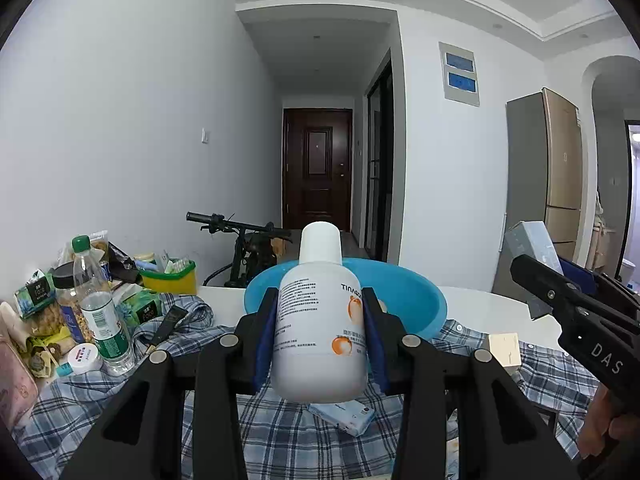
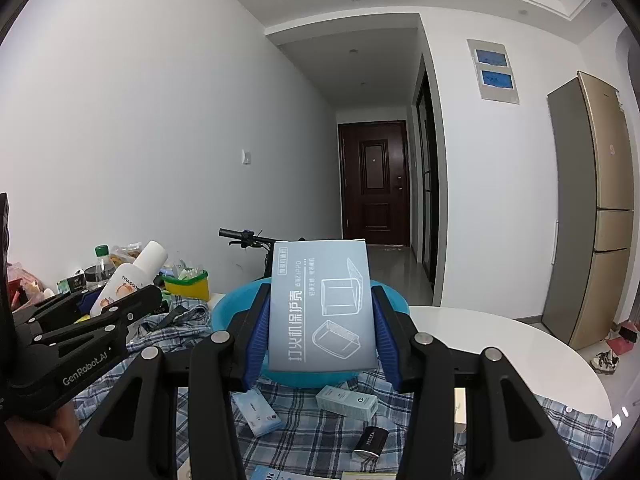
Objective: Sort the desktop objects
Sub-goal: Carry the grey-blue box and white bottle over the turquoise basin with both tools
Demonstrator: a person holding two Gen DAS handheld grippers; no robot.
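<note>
My left gripper (image 1: 320, 312) is shut on a white bottle (image 1: 318, 328) with orange marks, held upright above the plaid cloth (image 1: 280, 432), in front of a blue basin (image 1: 412, 292). My right gripper (image 2: 322, 320) is shut on a pale blue flat box (image 2: 322, 308) with printed drawings, held in front of the same basin (image 2: 224, 312). The left gripper with the bottle (image 2: 124, 284) shows at the left of the right wrist view. The right gripper (image 1: 532, 276) with its box (image 1: 532, 244) shows at the right of the left wrist view.
On the plaid cloth (image 2: 312, 432) lie a small blue pack (image 2: 256, 412), a pale green box (image 2: 346, 400) and a black case (image 2: 370, 444). At the left stand a water bottle (image 1: 100, 304), snack bags, a yellow tub (image 1: 170, 278) and a jar (image 1: 82, 358). A beige block (image 1: 504, 350) lies at the right. A bicycle (image 1: 248, 240) stands behind the white table (image 2: 500, 340).
</note>
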